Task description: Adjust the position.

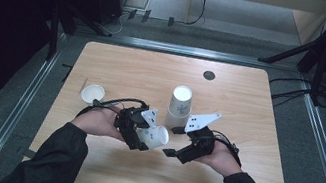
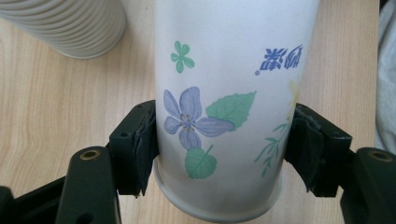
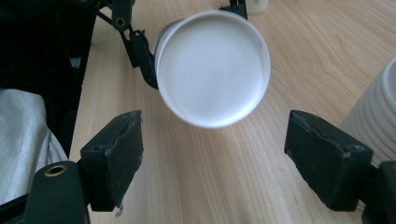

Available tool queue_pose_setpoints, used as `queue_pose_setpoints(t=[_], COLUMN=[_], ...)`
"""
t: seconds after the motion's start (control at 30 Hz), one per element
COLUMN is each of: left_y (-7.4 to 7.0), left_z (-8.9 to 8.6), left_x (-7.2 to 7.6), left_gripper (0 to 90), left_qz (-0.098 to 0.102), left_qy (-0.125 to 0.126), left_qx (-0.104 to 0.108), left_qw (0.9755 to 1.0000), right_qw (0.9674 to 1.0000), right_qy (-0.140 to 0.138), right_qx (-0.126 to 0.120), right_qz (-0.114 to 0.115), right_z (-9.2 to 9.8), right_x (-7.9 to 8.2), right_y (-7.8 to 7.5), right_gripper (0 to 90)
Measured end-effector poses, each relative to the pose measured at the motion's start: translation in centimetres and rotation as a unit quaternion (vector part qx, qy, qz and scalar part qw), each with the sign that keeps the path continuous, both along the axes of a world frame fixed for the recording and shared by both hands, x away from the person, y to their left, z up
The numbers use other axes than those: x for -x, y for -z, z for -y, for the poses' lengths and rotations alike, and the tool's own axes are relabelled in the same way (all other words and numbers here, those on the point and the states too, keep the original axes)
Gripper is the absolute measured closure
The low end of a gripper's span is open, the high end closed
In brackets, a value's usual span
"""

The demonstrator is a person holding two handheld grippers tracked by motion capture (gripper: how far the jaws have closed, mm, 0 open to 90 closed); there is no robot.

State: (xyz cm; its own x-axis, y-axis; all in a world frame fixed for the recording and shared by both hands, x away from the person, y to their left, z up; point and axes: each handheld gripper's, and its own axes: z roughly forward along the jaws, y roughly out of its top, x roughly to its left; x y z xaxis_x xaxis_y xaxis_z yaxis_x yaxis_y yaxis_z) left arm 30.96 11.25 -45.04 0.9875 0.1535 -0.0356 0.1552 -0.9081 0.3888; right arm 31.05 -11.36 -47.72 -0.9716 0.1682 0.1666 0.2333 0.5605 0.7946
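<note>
Jaws of L gripper clamp floral cup (wood table).

My right gripper jaws spread wide, bare gap to the flowered cup my left gripper clamps, stack of upturned cups crowding just behind, 1 loose cup far left, open table at right and near edge
</note>
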Motion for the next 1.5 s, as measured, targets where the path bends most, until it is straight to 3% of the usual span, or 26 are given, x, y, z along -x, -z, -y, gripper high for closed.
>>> queue_pose_setpoints(t=[0.37, 0.6, 0.77, 0.83, 0.9, 1.03, 1.2, 1.4, 1.5], left_y=[0.6, 0.7, 0.7, 0.7, 0.5, -0.1, -0.4, -0.5, -0.5], left_z=[1.9, 2.2, 2.0, 1.9, 1.8, 1.3, 0.6, -0.5, -1.0], left_x=[1.0, 1.2, 1.2, 1.2, 1.1, 1.0, 0.9, 0.7, 0.7], left_gripper=[31.1, 31.2, 31.3, 29.5, 25.7, 18.6, 18.0, 16.4, 16.3], left_qz=[-0.003, 0.000, -0.003, 0.006, -0.003, 0.005, 0.009, -0.006, -0.004], left_qy=[0.032, 0.036, 0.041, 0.050, 0.046, 0.037, 0.024, 0.005, -0.001], left_qx=[-0.012, -0.011, -0.007, 0.002, 0.007, 0.034, 0.053, 0.073, 0.089], left_qw=[0.9994, 0.9993, 0.9992, 0.9987, 0.9989, 0.9987, 0.9983, 0.9973, 0.9960], right_qw=[0.9997, 0.9990, 0.9987, 0.9987, 0.9988, 0.9989, 0.9992, 0.9993, 0.9995], right_qy=[-0.024, -0.045, -0.048, -0.048, -0.046, -0.045, -0.039, -0.035, -0.026], right_qx=[0.001, 0.007, 0.015, 0.016, 0.015, 0.006, 0.000, -0.010, -0.018], right_qz=[-0.007, 0.003, -0.001, -0.004, -0.006, -0.010, -0.009, -0.002, 0.000], right_z=[-1.1, -1.7, -1.8, -1.9, -1.8, -1.4, -0.7, 0.2, 0.7], right_x=[0.4, 0.7, 0.8, 0.8, 0.7, 0.6, 0.5, 0.2, 0.0], right_y=[0.3, 0.4, 0.4, 0.3, 0.2, -0.1, -0.5, -1.1, -1.4], right_gripper=[23.7, 33.5, 35.3, 35.2, 35.1, 35.1, 35.0, 34.9, 34.8])
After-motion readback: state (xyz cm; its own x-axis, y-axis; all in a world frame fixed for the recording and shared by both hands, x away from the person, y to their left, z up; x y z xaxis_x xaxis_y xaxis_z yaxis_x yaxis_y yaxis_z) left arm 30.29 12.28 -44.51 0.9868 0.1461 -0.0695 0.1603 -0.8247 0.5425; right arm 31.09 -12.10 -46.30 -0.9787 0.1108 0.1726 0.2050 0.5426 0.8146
